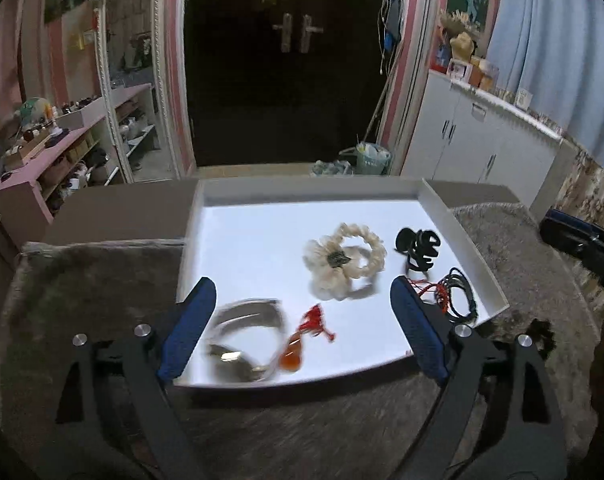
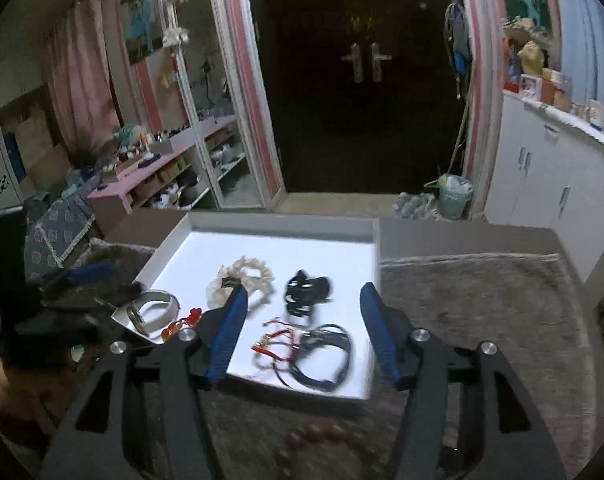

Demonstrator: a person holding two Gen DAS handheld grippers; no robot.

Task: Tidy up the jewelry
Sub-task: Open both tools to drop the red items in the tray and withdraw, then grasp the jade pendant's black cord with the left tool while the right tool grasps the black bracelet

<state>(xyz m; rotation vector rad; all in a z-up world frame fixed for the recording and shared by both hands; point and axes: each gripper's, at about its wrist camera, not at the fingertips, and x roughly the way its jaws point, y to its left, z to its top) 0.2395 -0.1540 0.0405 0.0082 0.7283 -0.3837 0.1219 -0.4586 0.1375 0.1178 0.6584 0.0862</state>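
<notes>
A white tray [image 1: 242,240] lies on a grey fuzzy mat. In it are a cream scrunchie [image 1: 341,260], a black claw clip [image 1: 417,248], black and red cords [image 1: 453,296], a red-orange pendant [image 1: 302,344] and a silver-white bangle [image 1: 242,336]. My left gripper [image 1: 302,328] is open over the tray's near edge, its fingers either side of the bangle and pendant. My right gripper [image 2: 302,332] is open over the cords [image 2: 313,348] and the tray [image 2: 262,248]. Brown beads [image 2: 313,436] lie on the mat below it.
The fuzzy mat [image 2: 481,312] covers the table around the tray. The other gripper shows at the right edge of the left wrist view [image 1: 581,244]. A dark doorway, white cabinets [image 1: 481,140] and pink shelves [image 1: 62,148] stand beyond the table.
</notes>
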